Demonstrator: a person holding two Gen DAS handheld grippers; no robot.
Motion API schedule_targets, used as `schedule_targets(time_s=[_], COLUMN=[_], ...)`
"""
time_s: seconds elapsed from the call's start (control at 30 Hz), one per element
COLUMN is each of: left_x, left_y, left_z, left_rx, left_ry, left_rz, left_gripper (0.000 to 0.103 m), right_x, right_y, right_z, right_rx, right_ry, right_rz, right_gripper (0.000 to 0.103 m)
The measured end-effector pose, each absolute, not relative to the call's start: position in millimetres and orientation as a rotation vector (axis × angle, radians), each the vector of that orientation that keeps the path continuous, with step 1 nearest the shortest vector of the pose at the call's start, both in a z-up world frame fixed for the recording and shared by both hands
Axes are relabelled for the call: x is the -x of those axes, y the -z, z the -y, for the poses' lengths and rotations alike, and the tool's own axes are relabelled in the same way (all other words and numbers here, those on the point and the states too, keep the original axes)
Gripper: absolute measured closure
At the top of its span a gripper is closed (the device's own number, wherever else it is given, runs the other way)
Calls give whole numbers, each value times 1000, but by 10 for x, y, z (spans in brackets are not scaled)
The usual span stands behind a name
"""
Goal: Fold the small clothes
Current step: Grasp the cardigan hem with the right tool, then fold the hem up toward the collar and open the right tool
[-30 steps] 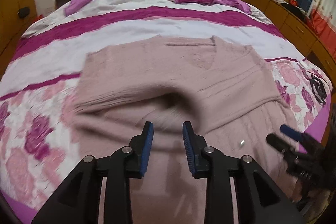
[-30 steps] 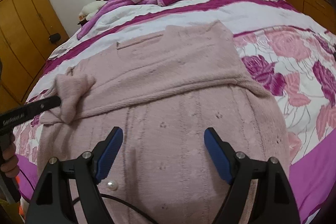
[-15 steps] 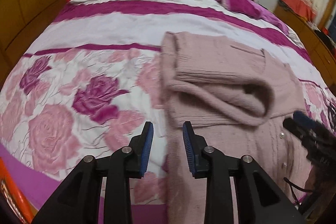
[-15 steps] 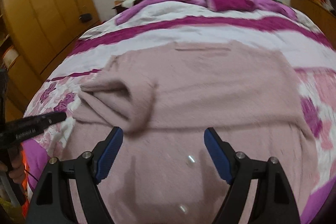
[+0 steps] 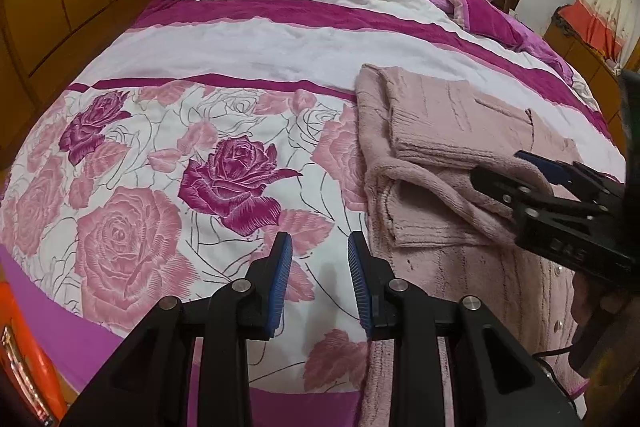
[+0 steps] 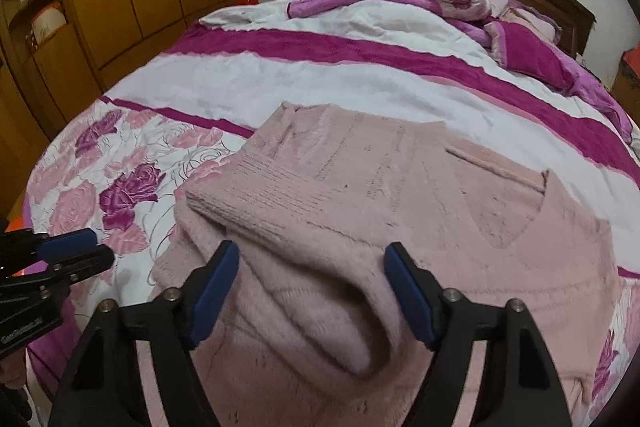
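Pink knitted sweater (image 6: pixel 400 211), sleeve folded across it; left tool (image 5: pixel 320 279) and right tool (image 6: pixel 312 291) both released.

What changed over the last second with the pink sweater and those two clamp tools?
The left gripper, which a second ago hovered over the pink sweater, has swung off to the left and now hangs open over the rose-patterned bedspread. The sleeve it had carried across now lies folded over the sweater's chest, let go. The right gripper stays open above the sweater, now right over the sleeve. The sweater's body has not shifted.
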State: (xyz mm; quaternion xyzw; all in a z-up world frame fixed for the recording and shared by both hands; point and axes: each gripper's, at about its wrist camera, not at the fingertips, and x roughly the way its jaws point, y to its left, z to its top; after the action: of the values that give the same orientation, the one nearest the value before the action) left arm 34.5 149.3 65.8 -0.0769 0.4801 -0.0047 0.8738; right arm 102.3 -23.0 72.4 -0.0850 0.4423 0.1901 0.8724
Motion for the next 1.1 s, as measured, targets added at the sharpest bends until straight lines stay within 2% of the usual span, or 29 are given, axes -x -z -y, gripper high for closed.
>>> schedule_targets(time_s=[0.17,0.23,0.3,0.4,0.7,0.83,1.1], left_x=[-348,-352,-354,-358,-369,-391,-446], left_y=[-655,-652,-652,-652,-647,-631,-626], left_z=[-1519,-1518,-1515,-1508,-1494,-1472,-1391], left_rx=[163,164,160,155,154,160,146], left_ry=[9,8,7,9,7,3,7], left_rz=[-999,-999,-997,-996,-996,-1002,-1003], left_gripper=[96,96,96,96,96,96,96], right_x=[-1116,-1143,-1161,-1170,-1073,-1008,-746], right_y=[-619,-583,-573,-627,-1107,-1287,-833], right_z=[196,191,198,258,669,1177,2169], right_rx=[180,170,172,138,40,-118,-375], right_ry=[-416,-430,-431,-438,-381,-283,-69], right_rz=[-952,-965,-964,-947,-791,-726,-795], right_gripper=[49,59,81,90,94,96,93])
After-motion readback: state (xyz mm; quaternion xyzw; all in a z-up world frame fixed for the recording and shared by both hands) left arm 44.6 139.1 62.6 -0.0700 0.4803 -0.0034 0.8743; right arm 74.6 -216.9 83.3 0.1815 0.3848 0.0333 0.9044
